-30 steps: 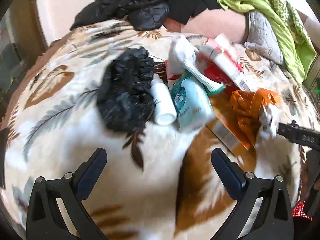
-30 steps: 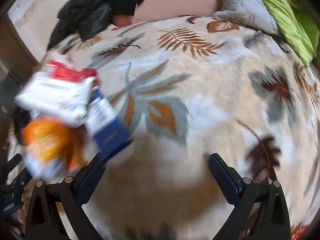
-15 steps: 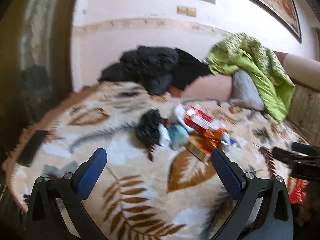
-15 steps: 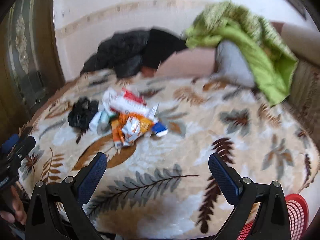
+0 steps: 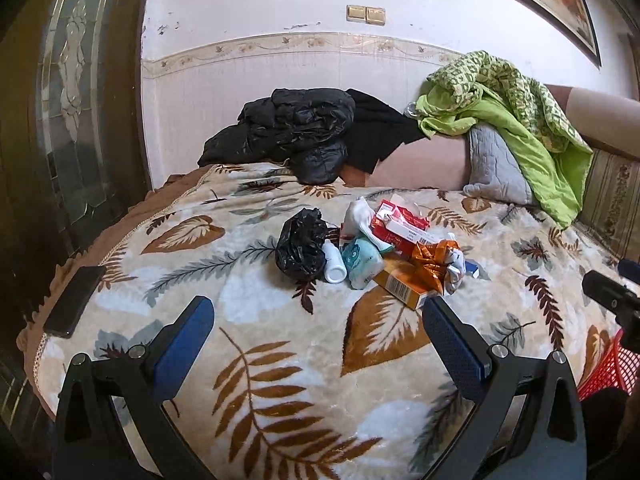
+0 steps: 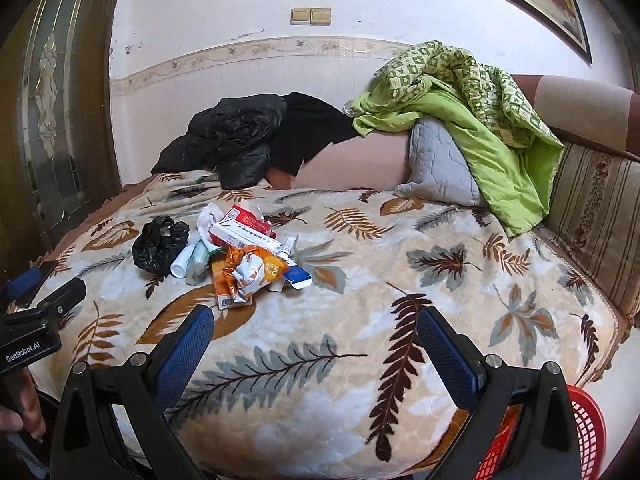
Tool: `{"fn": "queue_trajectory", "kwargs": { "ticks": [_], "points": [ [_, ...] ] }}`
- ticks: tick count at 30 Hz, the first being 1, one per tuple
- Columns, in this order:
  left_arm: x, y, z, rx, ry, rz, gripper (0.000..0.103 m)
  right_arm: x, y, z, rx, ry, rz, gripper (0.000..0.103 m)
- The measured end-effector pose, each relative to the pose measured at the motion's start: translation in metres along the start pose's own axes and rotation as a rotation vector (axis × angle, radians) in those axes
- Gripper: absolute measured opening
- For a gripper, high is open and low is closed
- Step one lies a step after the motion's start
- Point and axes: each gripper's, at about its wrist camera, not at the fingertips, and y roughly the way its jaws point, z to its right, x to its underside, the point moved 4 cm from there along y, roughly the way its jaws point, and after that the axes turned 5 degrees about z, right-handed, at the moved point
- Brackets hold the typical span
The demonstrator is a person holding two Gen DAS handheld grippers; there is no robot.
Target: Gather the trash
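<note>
Fingers of the left gripper and right gripper are spread wide, nothing held. Both are held level, well short of the trash pile on the leaf-patterned blanket.

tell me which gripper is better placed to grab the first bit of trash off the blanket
Probably left: the left gripper, open, faces the trash pile nearly head-on. The right gripper, also open, has the pile off to its left.

black bags: 1 | white bottles: 1 | red baskets: 1 | phones: 1
</note>
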Motion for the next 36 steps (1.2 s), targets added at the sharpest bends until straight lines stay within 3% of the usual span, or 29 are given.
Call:
{"fn": "queue_trajectory", "kwargs": {
  "ticks": [36],
  "points": [
    [-0.0011,0.0034,0.0013,0.007,0.029,-0.016,0.103,0.0001,-0.0029,-0.0016,0.003,-0.001,-0.011,0.103]
  ]
}}
